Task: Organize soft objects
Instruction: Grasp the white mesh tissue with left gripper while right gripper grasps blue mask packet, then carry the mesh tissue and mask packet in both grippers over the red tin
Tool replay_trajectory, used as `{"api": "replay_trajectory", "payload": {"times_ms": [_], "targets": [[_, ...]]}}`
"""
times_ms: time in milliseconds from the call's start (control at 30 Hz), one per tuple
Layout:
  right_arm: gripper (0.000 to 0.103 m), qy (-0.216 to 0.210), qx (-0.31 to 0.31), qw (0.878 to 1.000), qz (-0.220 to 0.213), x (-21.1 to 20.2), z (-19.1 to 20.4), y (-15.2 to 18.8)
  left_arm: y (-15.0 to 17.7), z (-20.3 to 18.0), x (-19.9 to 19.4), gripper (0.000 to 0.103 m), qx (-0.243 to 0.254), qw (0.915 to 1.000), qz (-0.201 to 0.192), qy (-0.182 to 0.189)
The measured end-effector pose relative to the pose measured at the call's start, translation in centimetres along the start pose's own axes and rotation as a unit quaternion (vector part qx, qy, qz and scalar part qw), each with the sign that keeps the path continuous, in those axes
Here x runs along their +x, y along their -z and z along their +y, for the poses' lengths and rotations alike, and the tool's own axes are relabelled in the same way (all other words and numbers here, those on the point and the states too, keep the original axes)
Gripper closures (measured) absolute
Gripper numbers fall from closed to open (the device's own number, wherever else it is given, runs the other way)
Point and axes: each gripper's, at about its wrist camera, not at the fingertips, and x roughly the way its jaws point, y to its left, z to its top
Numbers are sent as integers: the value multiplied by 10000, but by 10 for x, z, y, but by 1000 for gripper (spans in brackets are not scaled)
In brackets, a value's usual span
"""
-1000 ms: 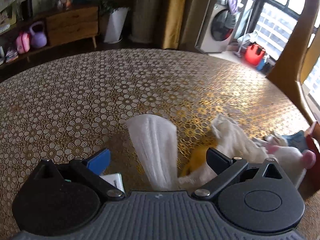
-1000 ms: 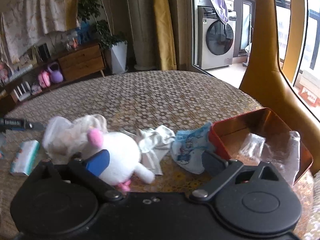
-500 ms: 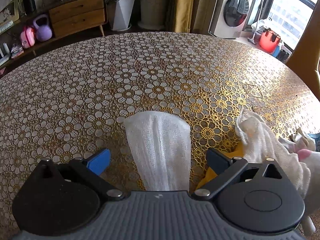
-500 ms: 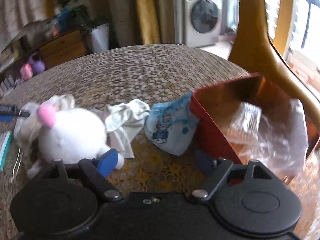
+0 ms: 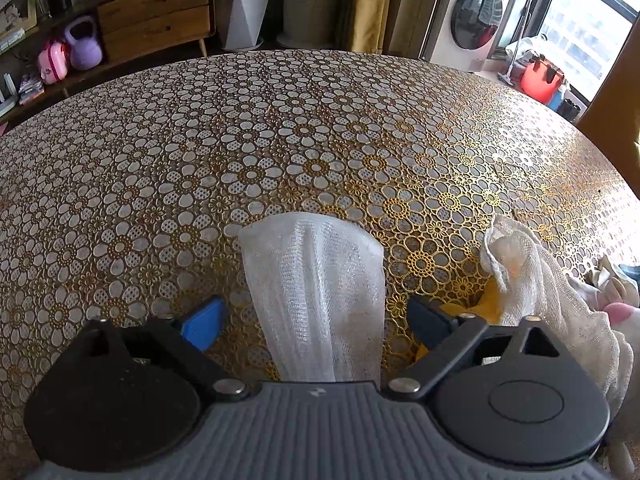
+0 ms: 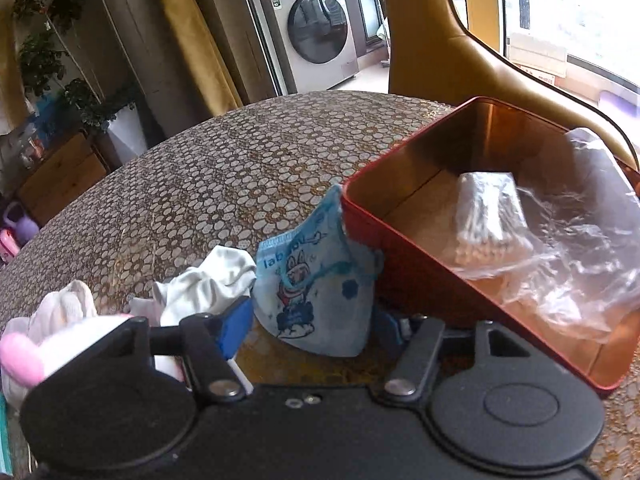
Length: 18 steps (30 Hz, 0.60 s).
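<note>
Your left gripper (image 5: 314, 316) has just been closing slightly; jaws wide, white gauze (image 5: 316, 288) between them, pads clear of it. Your right gripper (image 6: 316, 324) has just been closing; jaws straddle the blue pouch (image 6: 316, 276), contact unclear. Red tin (image 6: 404, 248) touches the pouch's right; white cloth (image 6: 208, 284) and plush (image 6: 24, 352) lie left on the table (image 5: 240, 140).

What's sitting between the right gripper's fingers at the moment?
In the right wrist view, the blue mask lies between the right gripper fingers, which have just been closing; they don't visibly press on it.
</note>
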Motion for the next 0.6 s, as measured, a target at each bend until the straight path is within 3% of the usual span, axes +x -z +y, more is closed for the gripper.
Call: {"api": "replay_trajectory", "payload": {"times_ms": [67, 200, 267, 333, 500, 600], "targets": [[51, -37, 73, 10000, 5, 3, 1, 0, 0, 0, 1, 16, 16, 10000, -36, -25], [71, -26, 102, 9999, -27, 4, 4, 1, 0, -1, -3, 41, 94, 9998, -102, -104], [86, -39, 50, 10000, -46, 4, 5, 1, 0, -1, -5, 49, 102, 9999, -116, -75], [97, -37, -1, 10000, -50, 4, 7, 1, 0, 0, -7, 64, 121, 9998, -147, -87], [102, -51, -272, 9992, -287, -5, 11, 1, 2, 2, -16, 82, 149, 9995, -249, -97], [103, -82, -427, 9979, -476, -15, 14, 1, 3, 2, -25, 87, 157, 9991, -373, -90]]}}
